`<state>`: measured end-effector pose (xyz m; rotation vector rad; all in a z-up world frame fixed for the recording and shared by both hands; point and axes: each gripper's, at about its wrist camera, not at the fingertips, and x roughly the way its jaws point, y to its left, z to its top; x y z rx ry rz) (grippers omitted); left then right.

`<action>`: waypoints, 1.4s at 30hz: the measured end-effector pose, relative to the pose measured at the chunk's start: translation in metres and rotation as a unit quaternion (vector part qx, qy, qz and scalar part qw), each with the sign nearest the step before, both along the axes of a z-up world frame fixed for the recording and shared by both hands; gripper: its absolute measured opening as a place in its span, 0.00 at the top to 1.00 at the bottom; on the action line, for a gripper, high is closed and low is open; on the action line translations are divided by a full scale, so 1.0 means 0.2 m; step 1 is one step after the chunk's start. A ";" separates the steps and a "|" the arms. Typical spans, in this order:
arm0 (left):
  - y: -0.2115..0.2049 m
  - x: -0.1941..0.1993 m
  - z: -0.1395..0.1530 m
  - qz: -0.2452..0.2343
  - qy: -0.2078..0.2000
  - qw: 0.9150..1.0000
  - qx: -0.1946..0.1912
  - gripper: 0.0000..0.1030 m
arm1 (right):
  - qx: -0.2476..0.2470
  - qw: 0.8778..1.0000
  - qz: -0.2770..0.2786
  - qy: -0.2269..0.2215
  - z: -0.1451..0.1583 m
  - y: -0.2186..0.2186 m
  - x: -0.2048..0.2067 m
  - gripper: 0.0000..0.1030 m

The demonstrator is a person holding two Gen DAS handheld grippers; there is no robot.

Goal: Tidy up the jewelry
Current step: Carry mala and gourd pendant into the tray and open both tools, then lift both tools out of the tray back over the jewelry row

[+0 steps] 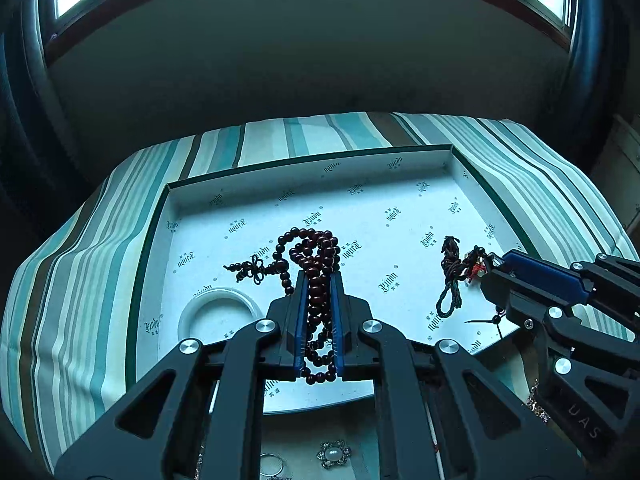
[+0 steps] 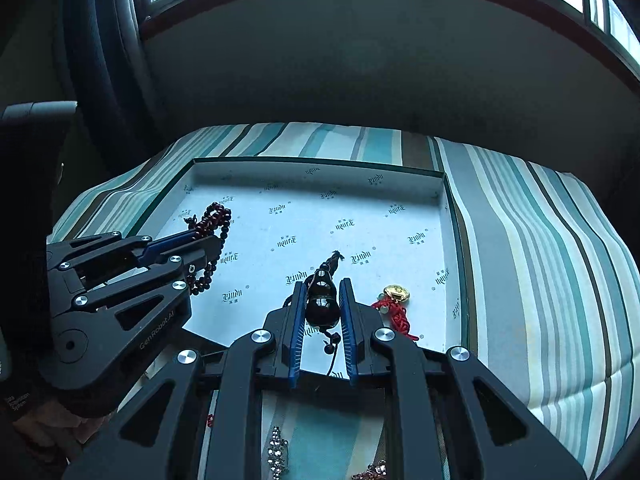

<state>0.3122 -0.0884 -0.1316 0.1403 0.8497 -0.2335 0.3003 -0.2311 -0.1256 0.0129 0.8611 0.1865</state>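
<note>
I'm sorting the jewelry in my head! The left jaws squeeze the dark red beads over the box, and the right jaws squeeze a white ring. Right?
Not quite. The right gripper is shut on a black gourd pendant, as the right wrist view shows. The left gripper does squeeze the dark red beads over the box.

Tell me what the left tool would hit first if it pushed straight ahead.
The left tool, shut on the dark bead strand, points at that strand's own heap on the box floor; beyond it, probably the far box wall.
</note>
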 end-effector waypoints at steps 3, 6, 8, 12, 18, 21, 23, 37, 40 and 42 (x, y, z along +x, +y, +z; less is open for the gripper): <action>-0.02 0.06 -0.08 0.000 0.012 1.000 0.008 0.90 | 0.002 1.000 -0.002 0.013 -0.07 0.00 0.05 0.83; -0.03 0.09 -0.15 0.003 0.023 1.000 0.011 0.90 | 0.000 1.000 -0.004 0.022 -0.12 0.01 0.08 0.83; -0.03 0.10 -0.17 0.005 0.024 1.000 0.014 0.90 | -0.001 1.000 -0.003 0.027 -0.14 0.02 0.09 0.83; -0.02 0.11 -0.19 0.007 0.024 1.000 0.016 0.89 | 0.008 0.999 -0.003 0.035 -0.18 0.02 0.10 0.83; -0.02 0.10 -0.20 0.011 0.026 1.000 0.010 0.68 | 0.018 0.999 -0.011 0.044 -0.21 0.00 0.11 0.83; -0.02 0.09 -0.20 0.011 0.025 1.000 0.008 0.52 | 0.016 0.999 -0.013 0.039 -0.20 -0.01 0.09 0.77; -0.01 0.08 -0.19 0.012 0.023 1.000 0.002 0.46 | 0.017 0.999 -0.015 0.032 -0.17 -0.01 0.08 0.71; 0.10 -0.08 0.01 0.020 0.003 1.000 -0.015 0.32 | 0.002 1.000 -0.014 0.005 0.02 -0.05 -0.12 0.63; 0.13 -0.16 0.05 0.022 0.001 1.000 -0.015 0.32 | -0.001 1.000 -0.009 0.006 0.04 -0.04 -0.20 0.63; 0.15 -0.22 0.07 0.024 0.000 1.000 -0.011 0.32 | -0.009 1.000 -0.006 0.008 0.03 -0.02 -0.26 0.63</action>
